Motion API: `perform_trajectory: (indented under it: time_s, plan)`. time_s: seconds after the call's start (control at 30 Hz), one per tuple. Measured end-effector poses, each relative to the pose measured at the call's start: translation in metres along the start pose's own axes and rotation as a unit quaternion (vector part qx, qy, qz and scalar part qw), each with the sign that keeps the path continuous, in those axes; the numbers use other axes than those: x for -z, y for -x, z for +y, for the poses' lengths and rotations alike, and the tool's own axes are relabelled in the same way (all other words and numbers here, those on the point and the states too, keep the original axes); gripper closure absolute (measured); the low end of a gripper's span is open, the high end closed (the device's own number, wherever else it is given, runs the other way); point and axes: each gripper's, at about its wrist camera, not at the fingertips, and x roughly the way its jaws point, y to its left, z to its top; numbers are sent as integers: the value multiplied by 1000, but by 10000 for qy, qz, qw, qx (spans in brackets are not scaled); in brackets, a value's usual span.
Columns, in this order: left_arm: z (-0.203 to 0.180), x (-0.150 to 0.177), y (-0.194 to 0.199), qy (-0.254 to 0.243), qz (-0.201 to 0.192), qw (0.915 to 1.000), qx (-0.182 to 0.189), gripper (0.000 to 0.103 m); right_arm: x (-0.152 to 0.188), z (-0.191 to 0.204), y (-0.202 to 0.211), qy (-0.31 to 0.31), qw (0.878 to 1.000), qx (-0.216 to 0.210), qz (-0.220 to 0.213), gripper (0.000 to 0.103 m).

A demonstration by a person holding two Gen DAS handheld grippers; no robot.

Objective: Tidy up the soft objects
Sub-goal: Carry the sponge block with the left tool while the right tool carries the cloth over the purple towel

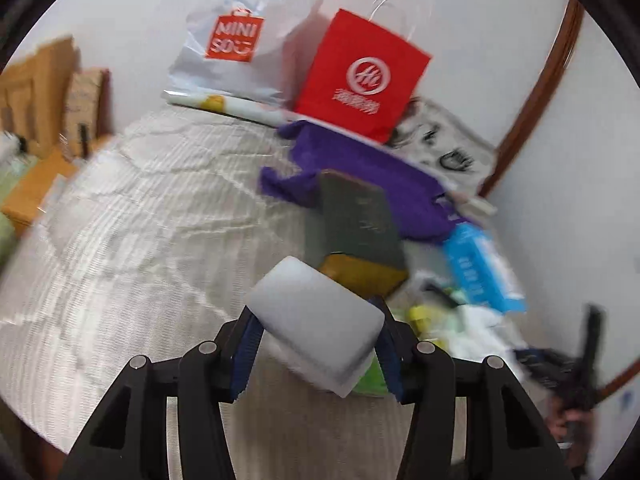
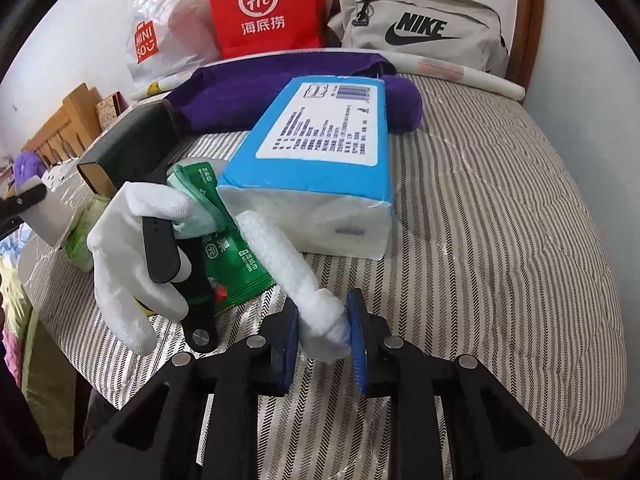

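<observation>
My left gripper (image 1: 316,344) is shut on a white sponge block (image 1: 316,316), held above the striped bed cover (image 1: 132,216); the view is blurred. My right gripper (image 2: 323,334) is shut on the end of a rolled white towel (image 2: 288,256), which lies on the bed against a blue tissue pack (image 2: 320,148). A gloved hand (image 2: 128,240) holding the left gripper's handle is at the left in the right wrist view, over a green packet (image 2: 236,264). A purple cloth (image 2: 248,92) lies behind the tissue pack and also shows in the left wrist view (image 1: 360,172).
A dark green box (image 1: 356,220) lies by the purple cloth. A red paper bag (image 2: 264,8), a white Miniso bag (image 2: 160,32) and a grey Nike bag (image 2: 416,28) stand along the wall. A wooden headboard (image 2: 528,20) is at the right. Boxes (image 1: 40,92) sit left of the bed.
</observation>
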Motion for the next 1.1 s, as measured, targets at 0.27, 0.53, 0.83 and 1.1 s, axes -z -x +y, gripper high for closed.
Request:
perform_trajectory:
  time_s: [0.27,0.53,0.83,1.1]
  plan:
    - [4,0,10,-178,-32,9979,-629,53,2,3,-4,57,9999,72,86,80]
    - [9,7,-7,-342,257,9945,-954,53,6,-5,-7,25,9998,153,140,81]
    - [7,8,-10,-401,285,9941,-971,54,6,-6,-6,-8,9998,47,194,81]
    - [-14,-7,7,-591,139,9949,-806,54,-5,-3,26,49,9997,-225,-65,81]
